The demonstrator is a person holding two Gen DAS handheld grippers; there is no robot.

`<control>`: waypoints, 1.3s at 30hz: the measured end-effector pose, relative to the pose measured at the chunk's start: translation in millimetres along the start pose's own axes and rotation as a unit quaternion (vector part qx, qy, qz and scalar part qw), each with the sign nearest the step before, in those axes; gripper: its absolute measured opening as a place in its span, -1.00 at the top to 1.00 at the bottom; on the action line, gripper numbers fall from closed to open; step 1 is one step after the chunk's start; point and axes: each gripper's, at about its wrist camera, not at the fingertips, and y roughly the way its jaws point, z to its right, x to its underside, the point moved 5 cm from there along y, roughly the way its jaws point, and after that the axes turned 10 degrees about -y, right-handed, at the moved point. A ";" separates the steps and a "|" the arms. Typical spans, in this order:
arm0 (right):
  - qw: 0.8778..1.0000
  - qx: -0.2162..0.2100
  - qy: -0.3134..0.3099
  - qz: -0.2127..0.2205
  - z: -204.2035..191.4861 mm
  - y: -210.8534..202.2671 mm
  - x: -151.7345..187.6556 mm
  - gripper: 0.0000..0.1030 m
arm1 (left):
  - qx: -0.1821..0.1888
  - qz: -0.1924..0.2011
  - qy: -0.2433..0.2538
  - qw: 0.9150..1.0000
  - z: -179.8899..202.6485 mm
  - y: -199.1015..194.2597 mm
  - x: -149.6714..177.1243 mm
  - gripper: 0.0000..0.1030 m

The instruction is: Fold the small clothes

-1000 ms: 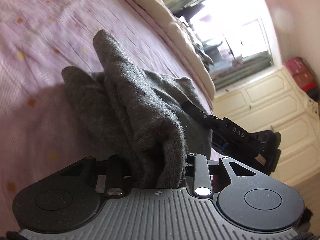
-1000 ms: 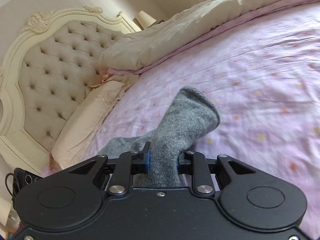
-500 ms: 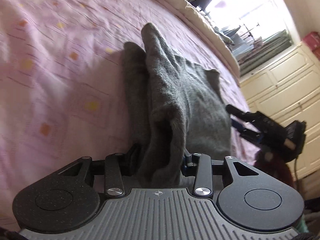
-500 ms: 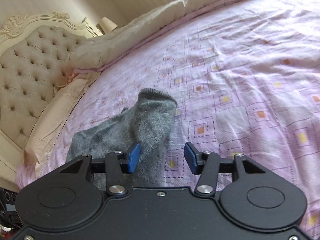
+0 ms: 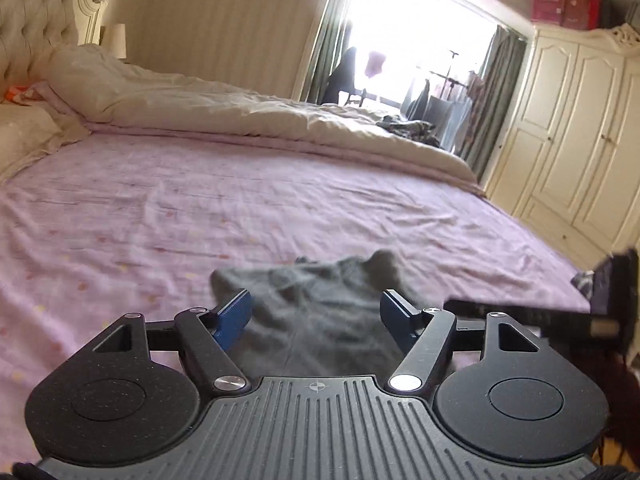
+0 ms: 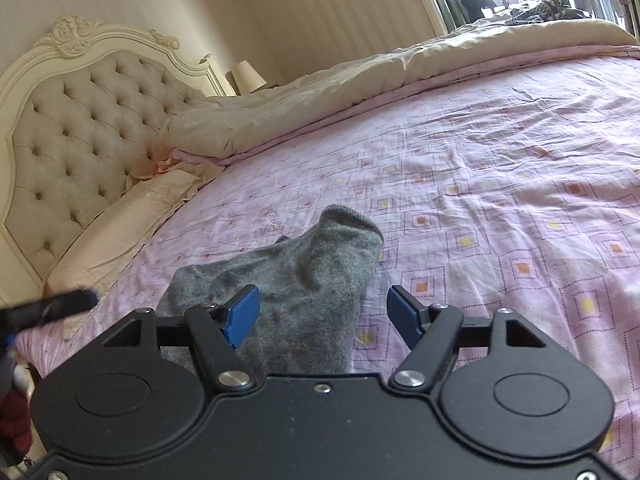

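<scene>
1. Since both grippers are spread wide and holding nothing, the small grey knitted garment just lies on the pink patterned bedsheet, right in front of them.
2. From the right gripper its long axis runs forward, cuff end farthest; it sits off-centre toward the left finger.
3. The left gripper looks about as near.
4. Beyond the garment: cream duvet, tufted headboard, white wardrobe.

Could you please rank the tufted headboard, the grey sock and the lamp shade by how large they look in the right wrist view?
1. tufted headboard
2. grey sock, though nearness to the camera enlarges it
3. lamp shade
</scene>
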 end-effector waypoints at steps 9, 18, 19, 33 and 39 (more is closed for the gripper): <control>0.999 0.005 -0.030 -0.010 -3.8 -2.7 9.2 -0.43 | -0.015 -0.039 -0.060 0.997 -23.9 58.3 22.5 -0.33; 0.993 -0.063 -0.099 0.003 -34.5 22.6 -11.6 -0.43 | -0.046 -0.041 -0.073 0.995 -59.6 35.9 57.2 -0.20; 0.992 -0.073 -0.108 0.002 -39.5 30.4 -14.7 -0.43 | -0.047 -0.040 -0.070 0.996 -59.1 35.9 57.3 -0.20; 0.997 0.002 -0.062 -0.039 11.7 103.6 -37.5 -0.42 | -0.061 -0.036 -0.058 0.996 -53.8 30.2 52.8 -0.21; 0.995 0.033 -0.094 0.000 -4.0 43.6 -37.7 -0.62 | -0.117 -0.002 -0.052 0.992 -55.1 -2.0 44.2 -0.51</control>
